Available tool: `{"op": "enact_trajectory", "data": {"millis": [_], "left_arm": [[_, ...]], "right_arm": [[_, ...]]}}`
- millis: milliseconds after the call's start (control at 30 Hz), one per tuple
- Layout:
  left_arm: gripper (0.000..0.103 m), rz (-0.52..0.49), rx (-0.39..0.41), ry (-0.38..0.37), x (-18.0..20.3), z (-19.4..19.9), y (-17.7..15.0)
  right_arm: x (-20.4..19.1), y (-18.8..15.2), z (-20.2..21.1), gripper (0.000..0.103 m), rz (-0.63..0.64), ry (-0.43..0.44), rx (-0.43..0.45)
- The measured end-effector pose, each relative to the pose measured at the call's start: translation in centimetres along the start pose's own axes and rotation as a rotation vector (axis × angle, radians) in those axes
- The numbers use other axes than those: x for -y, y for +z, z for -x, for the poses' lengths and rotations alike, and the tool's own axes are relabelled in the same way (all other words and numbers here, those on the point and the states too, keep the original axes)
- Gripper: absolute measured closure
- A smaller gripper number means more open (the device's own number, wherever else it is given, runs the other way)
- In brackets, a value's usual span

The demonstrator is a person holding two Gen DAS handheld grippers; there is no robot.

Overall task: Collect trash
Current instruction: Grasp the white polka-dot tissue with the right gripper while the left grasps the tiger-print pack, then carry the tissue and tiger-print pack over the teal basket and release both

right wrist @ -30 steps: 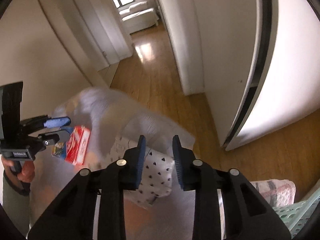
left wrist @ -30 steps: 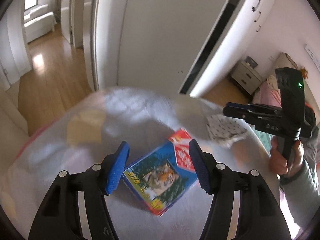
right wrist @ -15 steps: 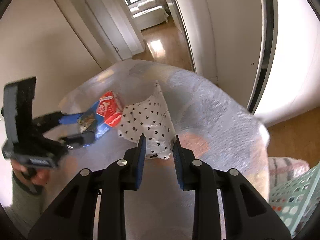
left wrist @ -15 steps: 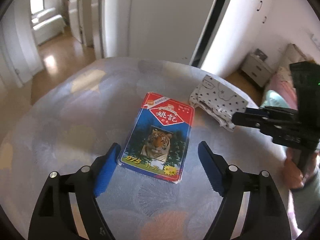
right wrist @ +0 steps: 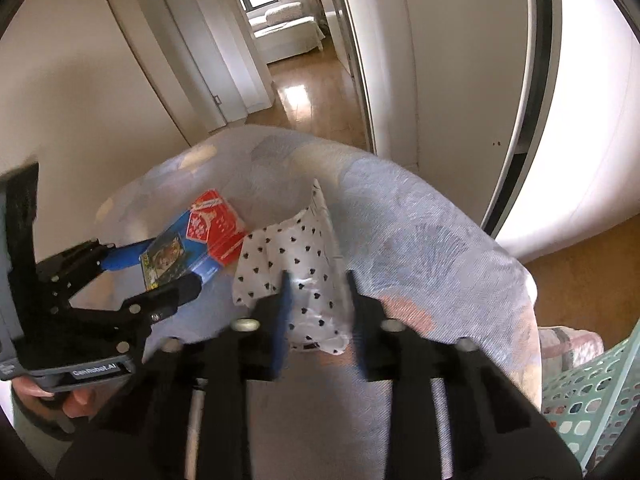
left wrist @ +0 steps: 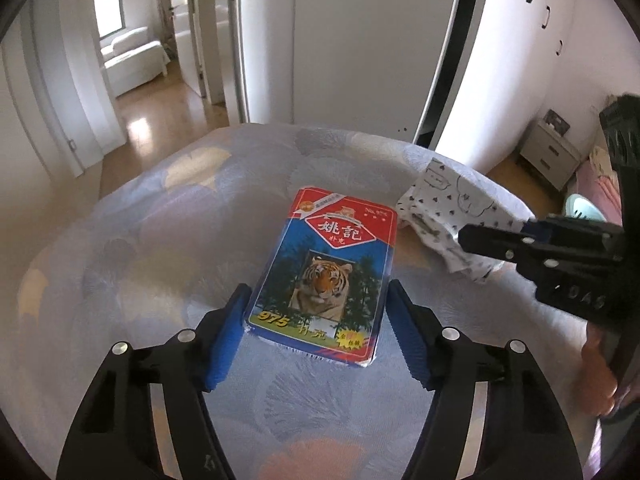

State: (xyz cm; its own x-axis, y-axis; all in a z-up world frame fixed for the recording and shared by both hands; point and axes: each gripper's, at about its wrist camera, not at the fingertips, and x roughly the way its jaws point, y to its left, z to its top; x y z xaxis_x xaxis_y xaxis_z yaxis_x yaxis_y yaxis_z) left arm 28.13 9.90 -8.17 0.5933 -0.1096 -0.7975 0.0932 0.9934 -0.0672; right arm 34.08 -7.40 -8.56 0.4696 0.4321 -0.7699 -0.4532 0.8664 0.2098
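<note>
A blue and red card box with a tiger picture (left wrist: 326, 276) lies flat on the patterned bedspread (left wrist: 140, 264). My left gripper (left wrist: 318, 320) is open, its blue pads on either side of the box's near end. The box also shows in the right wrist view (right wrist: 192, 240), between the left gripper's fingers (right wrist: 132, 258). A white wrapper with black hearts (right wrist: 296, 268) lies right of the box. My right gripper (right wrist: 316, 292) is open and straddles the wrapper's near part. It also shows in the left wrist view (left wrist: 472, 238) over the wrapper (left wrist: 452, 216).
A mint green perforated basket (right wrist: 588, 396) stands at the bed's right side. White wardrobe doors (left wrist: 360, 48) and an open doorway onto wooden floor (left wrist: 160, 108) lie beyond the bed. A small nightstand (left wrist: 550, 154) stands far right.
Both grippers have come down and forward to the bed. The left now brackets the card box. The right has opened wider around the heart wrapper.
</note>
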Motion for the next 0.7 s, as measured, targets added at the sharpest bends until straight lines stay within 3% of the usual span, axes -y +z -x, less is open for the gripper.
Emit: {"op": "enact_trajectory", "data": {"millis": [100, 400, 700], "left_arm": [[0.039, 0.006, 0.024, -0.009, 0.4, 1.1, -0.4], [0.040, -0.001, 0.070, -0.049, 3.0, 4.0, -1.4], [0.040, -0.060, 0.123, -0.155, 9.1, 6.6, -1.8]], "right_arm": [[-0.7, -0.7, 0.8, 0.099, 0.029, -0.032, 0.017], [-0.9, -3.5, 5.0, 0.100, -0.005, -0.049, 0.085], [1.4, -7.3, 12.6, 0.100, -0.083, -0.135, 0.211]]}}
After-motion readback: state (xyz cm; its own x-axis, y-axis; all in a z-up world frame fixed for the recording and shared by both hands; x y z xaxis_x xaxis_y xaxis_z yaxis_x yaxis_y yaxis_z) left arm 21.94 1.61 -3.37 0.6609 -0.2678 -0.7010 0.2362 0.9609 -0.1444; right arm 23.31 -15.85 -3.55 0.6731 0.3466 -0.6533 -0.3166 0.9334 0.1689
